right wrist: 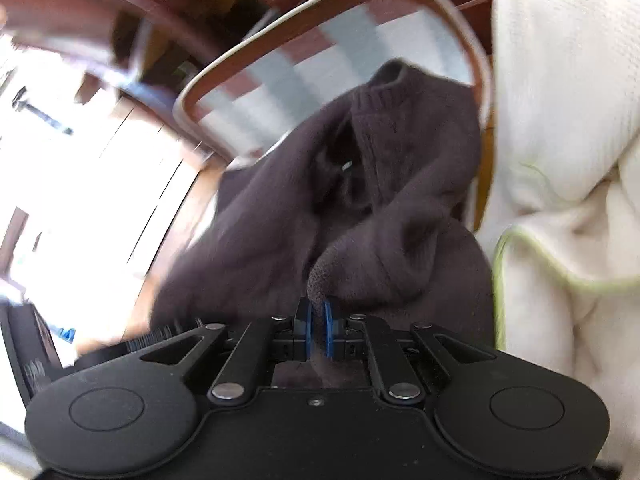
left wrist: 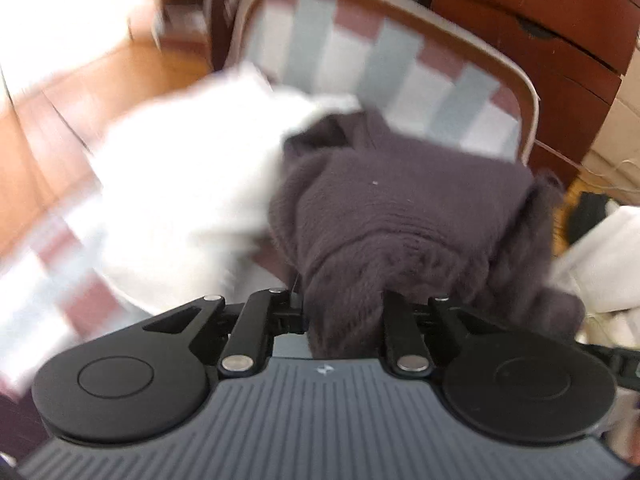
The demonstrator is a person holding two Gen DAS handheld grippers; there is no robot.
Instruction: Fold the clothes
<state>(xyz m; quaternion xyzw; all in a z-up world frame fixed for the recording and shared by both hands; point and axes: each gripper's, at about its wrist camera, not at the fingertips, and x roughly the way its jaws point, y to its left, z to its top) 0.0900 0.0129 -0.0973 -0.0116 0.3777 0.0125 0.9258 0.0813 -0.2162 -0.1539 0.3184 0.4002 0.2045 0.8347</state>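
A dark purple-brown knit sweater hangs bunched in front of both cameras. In the left wrist view a thick wad of it runs down between the jaws of my left gripper and hides the fingertips. In the right wrist view the sweater shows its ribbed collar at the top. A fold of it is pinched between the blue pads of my right gripper, which is shut on it. Both views are motion-blurred.
Behind the sweater lies a checked grey, white and maroon surface with a rounded brown rim. A white garment lies on its left part. A cream blanket with green trim fills the right. A dark wooden dresser and a wooden floor surround it.
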